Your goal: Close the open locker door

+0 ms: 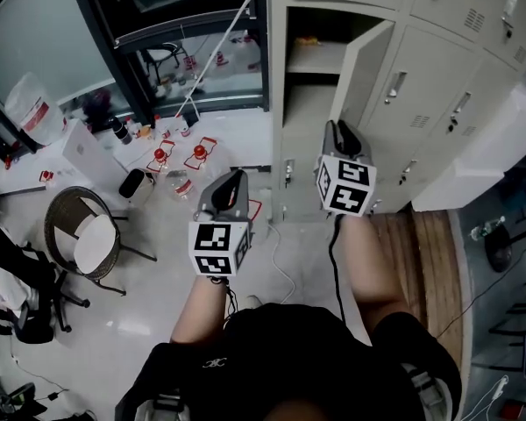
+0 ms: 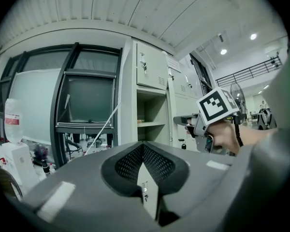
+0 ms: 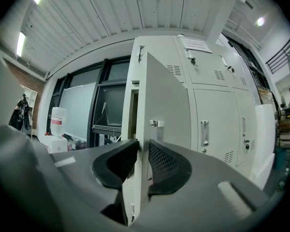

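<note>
Closest to me, the left tongs (image 2: 143,145) hang over the floor (image 1: 149,314), their pads met at the tips with nothing between them. Just beyond and to their right, the right tongs (image 3: 142,146) are clamped on the free edge of the locker door (image 3: 164,110), one pad against each face of the sheet metal. The door stands swung well out from its compartment (image 1: 311,86), hinged on its right side, in the left-end column of the grey locker bank (image 1: 438,68). A shelf (image 1: 314,58) shows inside. Off to the left a round wicker chair (image 1: 79,231) stands on the floor, and farther back a water jug (image 1: 31,108) sits on a white box.
</note>
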### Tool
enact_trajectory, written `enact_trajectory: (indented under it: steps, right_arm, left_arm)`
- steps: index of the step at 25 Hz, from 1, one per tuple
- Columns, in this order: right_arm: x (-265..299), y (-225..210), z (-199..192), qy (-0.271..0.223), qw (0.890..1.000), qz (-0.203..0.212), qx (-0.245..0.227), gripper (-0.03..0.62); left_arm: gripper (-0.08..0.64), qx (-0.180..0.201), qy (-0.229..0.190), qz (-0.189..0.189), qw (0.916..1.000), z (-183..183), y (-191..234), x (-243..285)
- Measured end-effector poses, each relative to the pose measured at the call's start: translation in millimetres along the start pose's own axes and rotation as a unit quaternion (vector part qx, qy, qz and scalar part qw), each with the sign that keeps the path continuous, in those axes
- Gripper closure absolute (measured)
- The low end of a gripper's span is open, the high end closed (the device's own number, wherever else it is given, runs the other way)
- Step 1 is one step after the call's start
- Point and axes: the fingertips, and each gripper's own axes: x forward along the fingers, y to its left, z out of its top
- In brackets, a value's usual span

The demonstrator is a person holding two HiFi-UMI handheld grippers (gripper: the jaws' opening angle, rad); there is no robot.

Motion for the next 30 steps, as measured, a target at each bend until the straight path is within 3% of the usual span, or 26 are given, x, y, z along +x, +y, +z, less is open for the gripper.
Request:
enact_trajectory:
  steps: [14, 30]
  right_arm:
    - [68.8, 47.0, 2.9, 0.005, 1.000, -0.020, -0.015, 0.518]
    - [159.8, 71.0, 5.1, 0.015, 0.999, -0.031, -0.012, 0.529]
  left_arm:
    - [0.558, 0.003, 0.003, 0.013, 0.9999, -3.5, 56.4, 10.3]
    - [0.560, 0.015, 0.005, 0.042, 0.9990, -3.6, 122.9, 19.1]
